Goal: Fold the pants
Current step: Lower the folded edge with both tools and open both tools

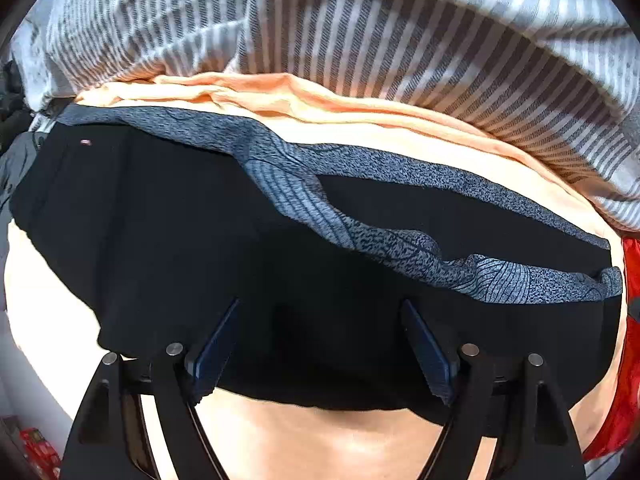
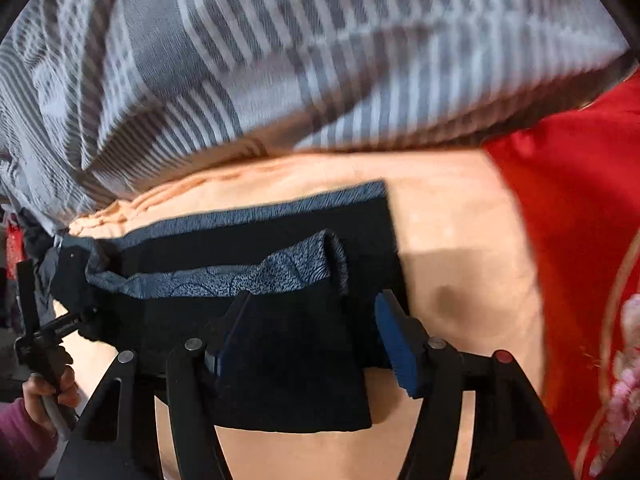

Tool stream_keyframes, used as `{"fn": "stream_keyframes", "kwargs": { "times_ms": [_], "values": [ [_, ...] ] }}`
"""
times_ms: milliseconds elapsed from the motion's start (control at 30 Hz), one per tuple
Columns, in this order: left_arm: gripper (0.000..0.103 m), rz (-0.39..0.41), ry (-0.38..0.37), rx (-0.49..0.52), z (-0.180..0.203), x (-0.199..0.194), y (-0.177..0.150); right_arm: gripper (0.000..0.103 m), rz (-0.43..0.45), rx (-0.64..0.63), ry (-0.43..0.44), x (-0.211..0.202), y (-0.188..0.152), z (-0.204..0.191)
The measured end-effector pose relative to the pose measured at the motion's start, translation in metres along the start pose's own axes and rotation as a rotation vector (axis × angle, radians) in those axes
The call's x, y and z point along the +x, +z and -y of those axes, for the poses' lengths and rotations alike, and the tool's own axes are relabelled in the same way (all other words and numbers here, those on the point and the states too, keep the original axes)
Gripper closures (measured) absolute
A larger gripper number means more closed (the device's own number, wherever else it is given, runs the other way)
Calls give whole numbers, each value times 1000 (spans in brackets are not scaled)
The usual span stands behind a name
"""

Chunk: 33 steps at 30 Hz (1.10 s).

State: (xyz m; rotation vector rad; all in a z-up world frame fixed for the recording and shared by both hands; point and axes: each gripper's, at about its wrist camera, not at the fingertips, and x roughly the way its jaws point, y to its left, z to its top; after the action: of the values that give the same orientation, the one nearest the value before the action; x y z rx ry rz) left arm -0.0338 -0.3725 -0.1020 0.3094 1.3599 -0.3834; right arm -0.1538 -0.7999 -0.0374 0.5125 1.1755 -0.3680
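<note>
The black pants (image 1: 200, 240), with a blue-grey patterned lining (image 1: 288, 188) turned out along the far edge, lie flat on a peach sheet (image 1: 360, 132), and their near edge lies between the spread fingers of the left gripper (image 1: 320, 344). The right gripper (image 2: 316, 340) is also spread wide over the near right corner of the pants (image 2: 288, 360), pinching nothing. Behind lies a grey striped blanket (image 2: 280, 60) and at the right a red cloth (image 2: 580, 220).
</note>
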Motion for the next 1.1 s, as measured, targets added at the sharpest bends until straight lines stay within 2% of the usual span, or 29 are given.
{"fn": "stream_keyframes", "kwargs": {
  "times_ms": [100,233,267,300,333,367,400,433,533,600,667,733,800,833,867,900,933,1000,1067,1100],
  "values": [
    [21,9,14,-5,-5,-9,-4,41,-15,-20,7,16,9,-4],
    [21,56,55,-10,-14,-23,-11,50,-49,34,41,36,21,3],
    [21,68,66,-12,-17,-24,-13,59,-61,42,58,41,22,4],
    [21,72,76,-16,-20,-24,-15,84,-87,47,74,45,22,4],
    [21,62,89,-22,-23,-19,-16,95,-112,43,74,49,21,3],
    [21,45,98,-29,-26,-15,-17,95,-122,31,61,49,20,1],
    [21,31,97,-39,-29,-11,-18,95,-91,13,35,42,20,-2],
    [21,137,26,-60,-32,-9,-18,95,-56,3,14,36,21,-5],
    [21,179,50,-50,-34,-14,-19,95,50,29,6,13,36,0],
    [21,186,63,-45,-33,-15,-16,95,71,66,-49,13,51,13],
    [21,173,57,-50,-34,-10,-11,95,74,143,-54,19,58,32],
    [21,170,62,-41,-30,-3,-5,94,26,194,-43,36,59,46],
    [21,154,81,-13,-22,6,1,91,-5,182,-62,45,57,48],
    [21,153,79,-6,-19,9,3,87,-1,166,-78,45,57,46],
    [21,155,79,3,-14,12,5,73,8,151,-97,42,56,44],
    [21,156,84,17,-9,14,6,50,19,147,-114,36,55,43],
    [21,157,90,31,-4,16,7,41,40,150,-127,29,54,44],
    [21,153,96,50,5,21,9,38,112,166,-154,6,49,47],
    [21,149,92,56,12,22,10,39,137,194,-158,-11,42,53],
    [21,155,83,57,15,20,11,46,135,199,-133,-17,38,54]
  ]
}}
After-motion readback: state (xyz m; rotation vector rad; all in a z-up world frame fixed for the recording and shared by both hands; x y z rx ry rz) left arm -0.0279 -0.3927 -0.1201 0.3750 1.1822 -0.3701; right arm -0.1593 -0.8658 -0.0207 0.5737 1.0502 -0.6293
